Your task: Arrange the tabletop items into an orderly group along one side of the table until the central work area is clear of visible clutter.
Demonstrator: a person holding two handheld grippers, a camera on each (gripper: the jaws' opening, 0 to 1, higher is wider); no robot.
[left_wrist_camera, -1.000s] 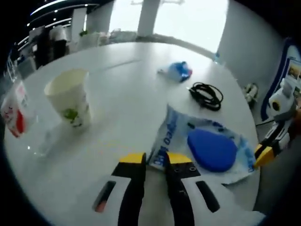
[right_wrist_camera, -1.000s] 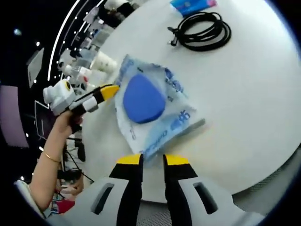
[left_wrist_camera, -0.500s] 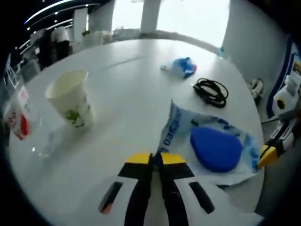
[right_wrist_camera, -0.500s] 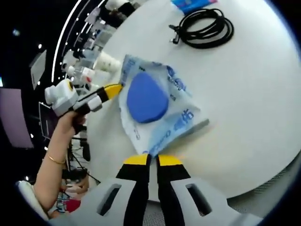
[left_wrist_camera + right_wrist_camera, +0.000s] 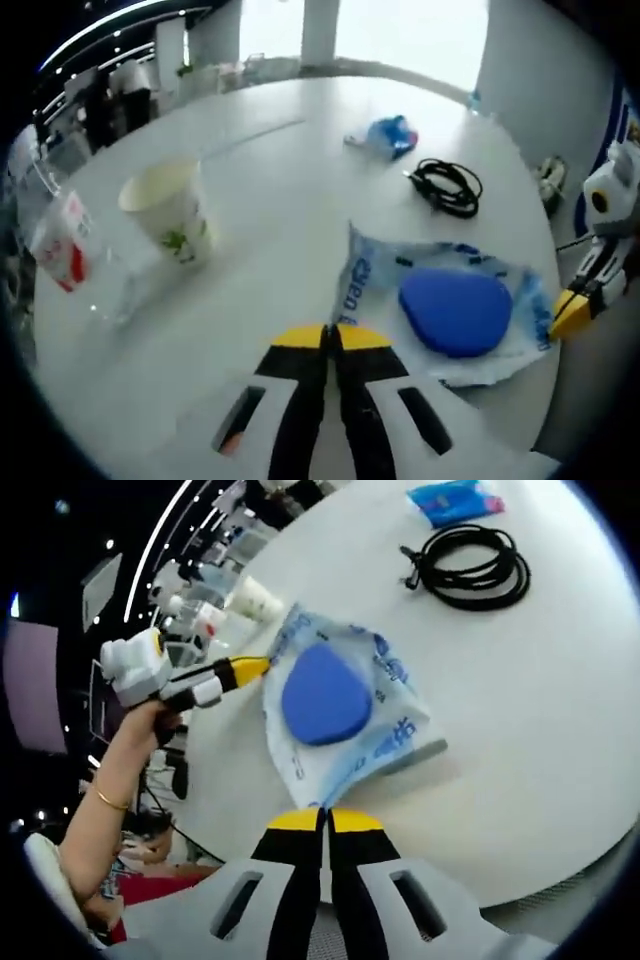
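Note:
A clear plastic bag with blue print holds a blue pad and lies on the round white table. My left gripper is shut on one edge of the bag. My right gripper is shut on the opposite edge; it also enters the left gripper view at the right. The left gripper shows from the side in the right gripper view, pinching the bag.
A paper cup, a small red-and-white carton, a coiled black cable and a blue packet lie on the table. A hand and forearm hold the left gripper beyond the table edge.
Both grippers have shut on the bag's opposite edges; a second ago their jaws stood apart. The bag has shifted slightly with them.

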